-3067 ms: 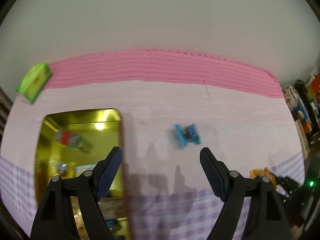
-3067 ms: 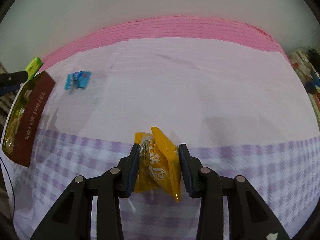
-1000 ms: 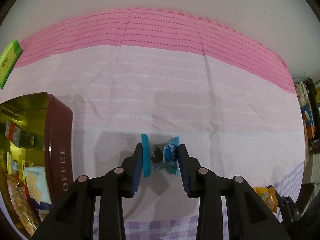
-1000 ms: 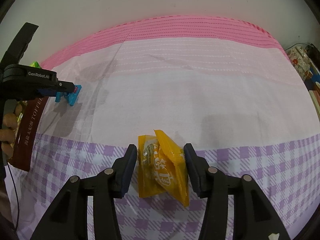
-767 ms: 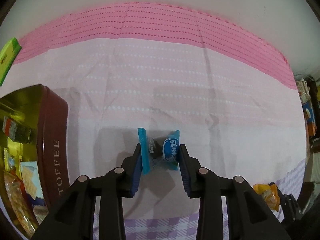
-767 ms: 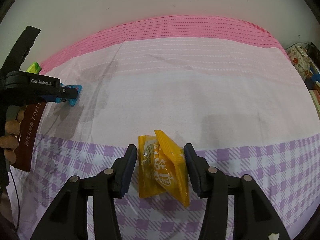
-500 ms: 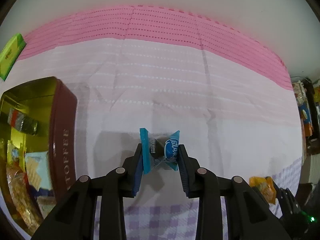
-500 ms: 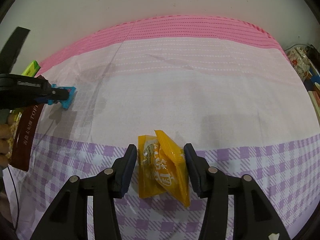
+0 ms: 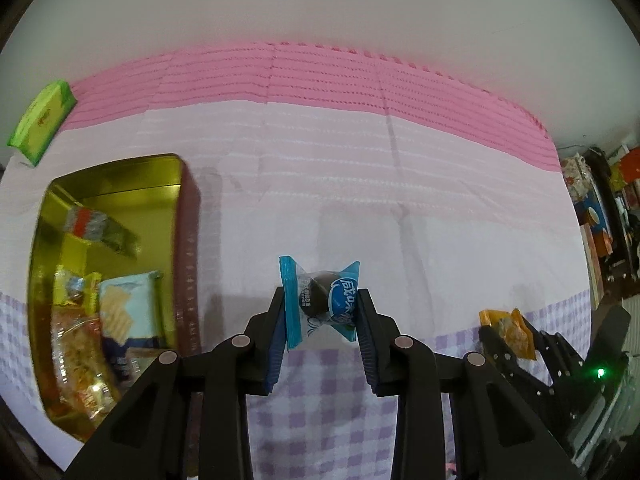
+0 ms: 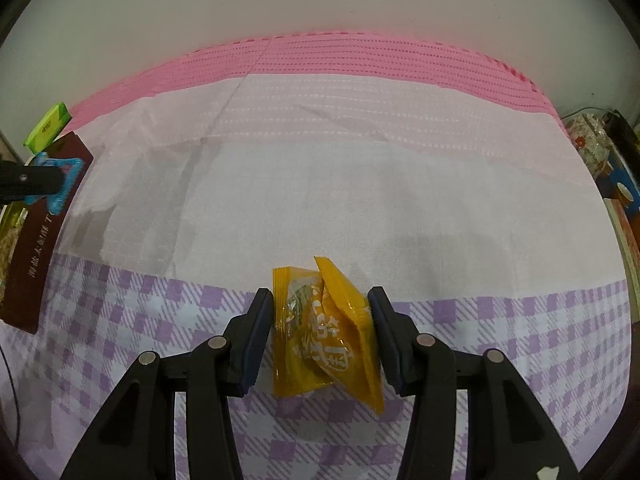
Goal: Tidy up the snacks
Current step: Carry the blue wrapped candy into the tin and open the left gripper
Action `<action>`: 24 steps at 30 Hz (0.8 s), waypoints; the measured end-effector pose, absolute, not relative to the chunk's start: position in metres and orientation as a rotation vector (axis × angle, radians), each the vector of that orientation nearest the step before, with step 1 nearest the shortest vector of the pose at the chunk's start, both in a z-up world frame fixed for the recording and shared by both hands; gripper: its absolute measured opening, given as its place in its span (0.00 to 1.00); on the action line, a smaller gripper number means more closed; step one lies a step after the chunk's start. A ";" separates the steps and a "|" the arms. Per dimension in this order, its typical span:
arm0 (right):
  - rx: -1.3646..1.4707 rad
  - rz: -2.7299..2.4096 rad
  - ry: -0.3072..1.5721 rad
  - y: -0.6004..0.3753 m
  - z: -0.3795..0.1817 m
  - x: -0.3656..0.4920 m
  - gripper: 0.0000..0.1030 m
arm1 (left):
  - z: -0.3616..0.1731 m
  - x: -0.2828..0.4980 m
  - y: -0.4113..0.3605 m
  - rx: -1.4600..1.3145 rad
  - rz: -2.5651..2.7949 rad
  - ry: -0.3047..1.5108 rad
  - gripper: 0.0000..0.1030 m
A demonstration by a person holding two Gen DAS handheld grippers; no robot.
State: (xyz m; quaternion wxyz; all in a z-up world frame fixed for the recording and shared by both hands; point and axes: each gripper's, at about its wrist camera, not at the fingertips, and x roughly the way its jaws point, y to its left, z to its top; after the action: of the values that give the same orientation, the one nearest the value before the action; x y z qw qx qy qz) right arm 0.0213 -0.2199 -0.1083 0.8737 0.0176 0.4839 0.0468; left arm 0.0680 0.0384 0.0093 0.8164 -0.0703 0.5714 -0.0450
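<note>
Blue-wrapped candy [image 9: 320, 303] sits pinched in the left gripper [image 9: 321, 312], its long axis running crosswise from pad to pad, crimped ends flaring past them, above the cloth [image 9: 320, 184] right of the gold tin [image 9: 176, 184]; the right gripper [image 10: 320, 320] clamps an orange snack packet [image 10: 326, 324], standing upright along the fingers

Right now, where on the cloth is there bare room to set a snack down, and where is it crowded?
Bare: the wide pale stretch of the tablecloth between the pink band and the purple checks, right of the tin. Crowded: inside the tin, packed with snacks at its near end; only its far end by the red-striped packet shows bare gold.
</note>
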 end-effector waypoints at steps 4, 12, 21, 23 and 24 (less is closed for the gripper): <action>0.027 0.093 1.009 -0.218 -0.109 0.019 0.46 | 0.018 0.058 0.053 -0.157 -0.082 1.203 0.32; 0.023 0.090 1.008 -0.219 -0.109 0.021 0.46 | 0.028 0.050 0.096 -0.151 -0.009 1.180 0.32; 0.023 0.089 1.008 -0.217 -0.109 0.021 0.46 | 0.029 0.041 0.151 -0.160 0.097 1.182 0.32; 0.024 0.089 1.007 -0.217 -0.109 0.021 0.46 | 0.027 0.039 0.158 -0.164 0.110 1.183 0.32; 0.023 0.089 1.007 -0.217 -0.109 0.021 0.46 | 0.027 0.037 0.162 -0.163 0.118 1.184 0.32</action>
State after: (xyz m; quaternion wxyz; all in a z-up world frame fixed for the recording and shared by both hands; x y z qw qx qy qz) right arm 0.0210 -0.2175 -0.1093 0.8750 0.0112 0.4821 0.0425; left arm 0.0374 0.1621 0.0273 0.8250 -0.0765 0.5572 0.0553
